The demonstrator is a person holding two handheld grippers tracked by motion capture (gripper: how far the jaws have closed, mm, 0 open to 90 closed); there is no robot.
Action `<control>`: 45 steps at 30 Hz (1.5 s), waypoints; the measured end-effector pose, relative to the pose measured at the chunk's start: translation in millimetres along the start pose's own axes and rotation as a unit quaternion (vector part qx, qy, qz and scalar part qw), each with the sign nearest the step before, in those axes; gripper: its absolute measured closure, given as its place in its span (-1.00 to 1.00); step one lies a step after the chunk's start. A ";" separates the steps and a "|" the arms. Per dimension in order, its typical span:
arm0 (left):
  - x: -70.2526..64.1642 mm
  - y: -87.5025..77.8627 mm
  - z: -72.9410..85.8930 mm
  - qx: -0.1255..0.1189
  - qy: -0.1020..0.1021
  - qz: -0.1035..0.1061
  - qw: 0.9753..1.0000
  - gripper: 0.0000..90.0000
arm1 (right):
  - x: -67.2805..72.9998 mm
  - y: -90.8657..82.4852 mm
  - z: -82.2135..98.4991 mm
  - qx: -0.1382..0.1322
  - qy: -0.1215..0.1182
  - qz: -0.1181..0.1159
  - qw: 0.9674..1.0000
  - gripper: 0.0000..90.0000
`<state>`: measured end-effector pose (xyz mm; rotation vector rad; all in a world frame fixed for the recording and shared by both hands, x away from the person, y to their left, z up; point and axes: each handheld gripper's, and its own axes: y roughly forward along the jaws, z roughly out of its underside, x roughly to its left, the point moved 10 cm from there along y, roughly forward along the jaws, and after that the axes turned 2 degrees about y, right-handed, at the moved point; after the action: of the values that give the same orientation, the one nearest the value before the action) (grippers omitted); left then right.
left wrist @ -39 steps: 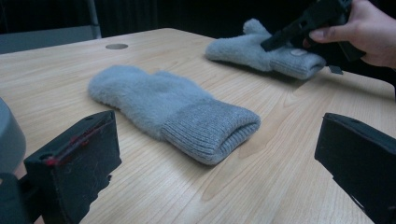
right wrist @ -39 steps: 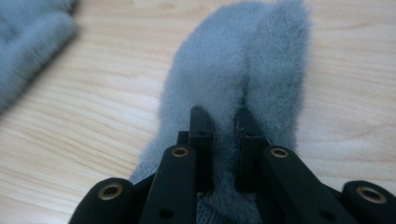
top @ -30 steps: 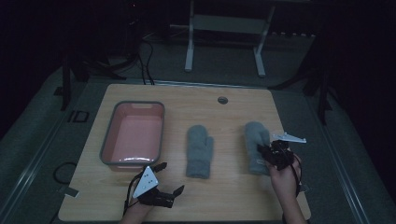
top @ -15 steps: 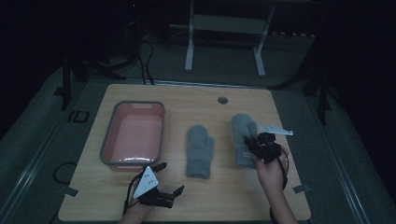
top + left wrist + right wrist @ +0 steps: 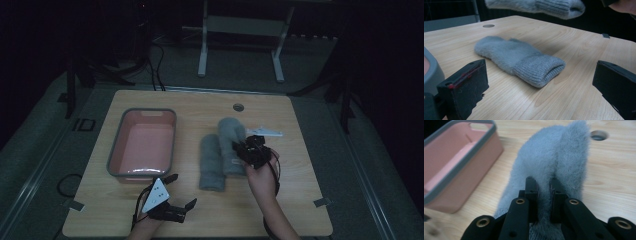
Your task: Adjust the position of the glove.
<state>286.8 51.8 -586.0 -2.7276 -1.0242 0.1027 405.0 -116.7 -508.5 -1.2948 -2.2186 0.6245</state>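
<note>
The right claw [image 5: 243, 150] is pinching a fuzzy grey mitten [image 5: 231, 142] near the middle of the high view, and its two black jaws are pressed tight on the soft wool. In the left gripper view this mitten hangs in the air along the top edge of the frame, up off the surface [image 5: 295, 200]. A second grey mitten [image 5: 210, 162] lies flat on the wood just left of the lifted one, with its ribbed cuff toward the bottom of the frame. The left claw [image 5: 181, 191] sits low at the bottom left of the high view, its jaws spread wide with nothing between them. A pink bin with a grey rim [image 5: 113, 155] stands in the left half of the frame, left of both mittens.
</note>
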 end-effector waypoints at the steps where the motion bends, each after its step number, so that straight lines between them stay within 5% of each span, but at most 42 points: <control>1: 0.2 -0.1 -0.1 0.000 0.002 -0.001 1.000 -0.99 | 5.0 3.2 0.6 0.002 0.001 -0.004 1.000 0.80; 6: -0.6 -1.0 -1.8 -0.004 0.005 0.000 1.000 -0.99 | 27.5 20.1 7.2 0.017 0.003 -0.016 1.000 0.80; 13: -1.4 -2.6 -3.6 -0.008 0.003 0.002 1.000 -0.99 | 41.5 36.7 17.3 0.027 0.023 -0.022 0.999 0.79; 31: -5.2 -3.2 -4.5 -0.011 -0.003 0.011 1.000 -0.99 | 44.7 77.7 66.7 0.065 0.061 -0.020 0.996 0.72; 41: -9.1 -2.4 -6.1 -0.015 -0.020 0.026 0.999 -0.99 | 48.5 63.6 54.0 0.050 0.052 -0.042 0.997 0.34; 45: -16.1 -0.6 -4.9 -0.001 -0.015 0.041 0.999 -0.99 | 43.4 48.9 40.7 0.033 0.017 -0.059 0.998 0.07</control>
<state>274.9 40.7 -581.3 -2.7786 -0.9204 0.1569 393.6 -62.2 -561.7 -1.1252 -2.2093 0.6224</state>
